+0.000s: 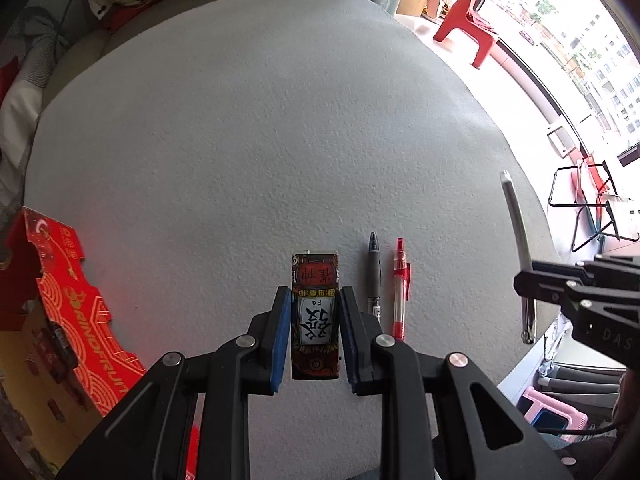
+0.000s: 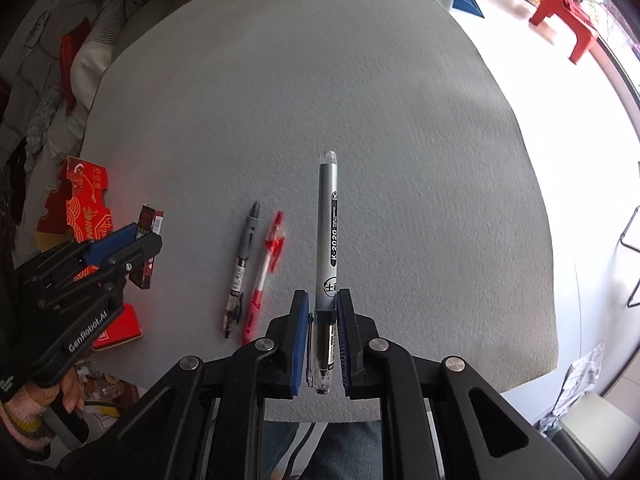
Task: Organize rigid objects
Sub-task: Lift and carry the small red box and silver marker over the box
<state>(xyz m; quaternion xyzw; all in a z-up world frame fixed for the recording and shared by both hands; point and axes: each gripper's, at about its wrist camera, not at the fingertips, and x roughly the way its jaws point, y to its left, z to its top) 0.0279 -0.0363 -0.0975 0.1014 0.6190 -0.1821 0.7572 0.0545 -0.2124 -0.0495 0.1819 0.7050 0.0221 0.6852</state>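
We see a grey table [image 1: 260,120] with a red carton [image 1: 72,320] at its left edge and 2 pens, black [image 1: 374,276] and red [image 1: 400,292], lying side by side. Above it our left gripper [image 1: 314,334] clamps a small printed box [image 1: 315,316], and our right gripper [image 2: 323,340] pinches a silver pen [image 2: 328,236].

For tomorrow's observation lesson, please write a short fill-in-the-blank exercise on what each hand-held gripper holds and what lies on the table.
1. The left hand-held gripper is shut on a small patterned ____.
2. The right hand-held gripper is shut on a ____ pen marked K-2020.
3. On the grey table lie ____ pens side by side.
4. Beside the grey-gripped pen lies a ____ pen.

Missing words: box; silver; two; red
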